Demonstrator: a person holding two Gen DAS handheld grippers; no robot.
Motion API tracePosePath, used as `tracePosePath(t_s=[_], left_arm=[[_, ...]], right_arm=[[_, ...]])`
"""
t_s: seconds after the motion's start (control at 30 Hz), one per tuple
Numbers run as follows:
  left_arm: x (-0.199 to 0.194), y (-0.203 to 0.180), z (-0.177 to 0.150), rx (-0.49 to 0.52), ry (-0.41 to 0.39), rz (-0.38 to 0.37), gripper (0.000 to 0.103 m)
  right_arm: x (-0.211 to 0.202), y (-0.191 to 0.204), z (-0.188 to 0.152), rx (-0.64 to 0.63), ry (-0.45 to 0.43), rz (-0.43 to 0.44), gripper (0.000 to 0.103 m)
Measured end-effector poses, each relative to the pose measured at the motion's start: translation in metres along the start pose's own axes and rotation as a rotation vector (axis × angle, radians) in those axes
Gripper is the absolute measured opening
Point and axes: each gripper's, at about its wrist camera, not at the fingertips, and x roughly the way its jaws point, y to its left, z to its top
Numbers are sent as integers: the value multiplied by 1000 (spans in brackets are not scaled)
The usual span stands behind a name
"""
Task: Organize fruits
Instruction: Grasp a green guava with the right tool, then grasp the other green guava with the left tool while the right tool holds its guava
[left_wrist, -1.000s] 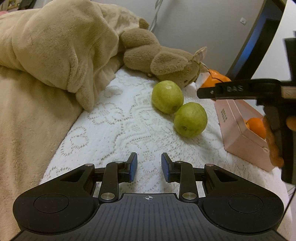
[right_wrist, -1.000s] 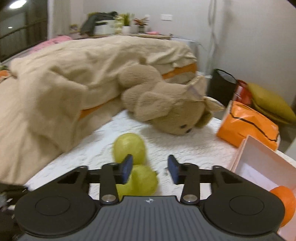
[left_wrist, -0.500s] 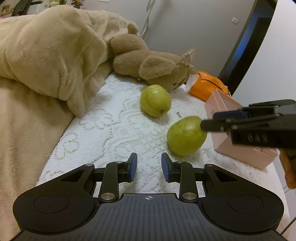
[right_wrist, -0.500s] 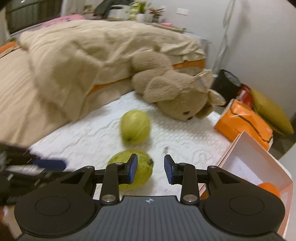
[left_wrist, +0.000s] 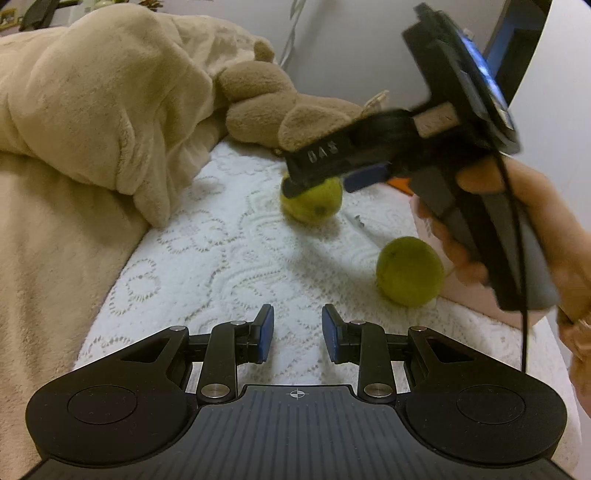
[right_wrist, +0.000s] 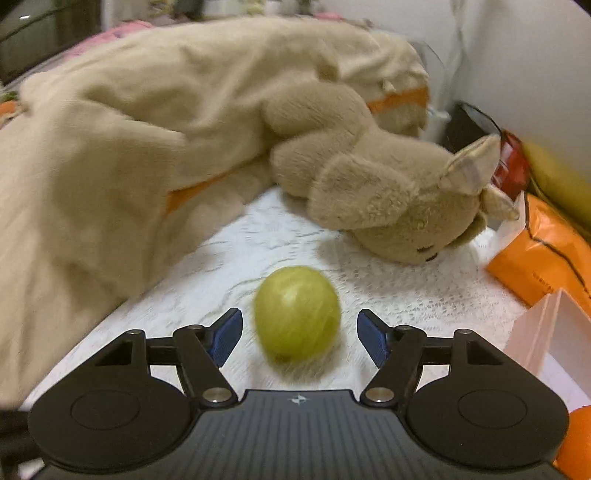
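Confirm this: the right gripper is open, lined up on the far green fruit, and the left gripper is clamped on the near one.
Not quite. The left gripper holds nothing: in the left wrist view the near green fruit lies apart from it on the white cover. The right gripper is indeed open, lined up on the far green fruit.

Black tool (left_wrist: 297, 334) — blue pads (left_wrist: 266, 332)

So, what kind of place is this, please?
Most likely a bedroom, on a bed: a beige plush blanket is bunched over a white lace cover, and a brown stuffed toy lies beside the green fruit.
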Motion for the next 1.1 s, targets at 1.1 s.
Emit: tracePosePath(t_s=[1.1], left_arm=[[45, -161, -7, 827, -90, 115, 38]], right_arm=[[-166, -126, -255, 252, -116, -178, 59]])
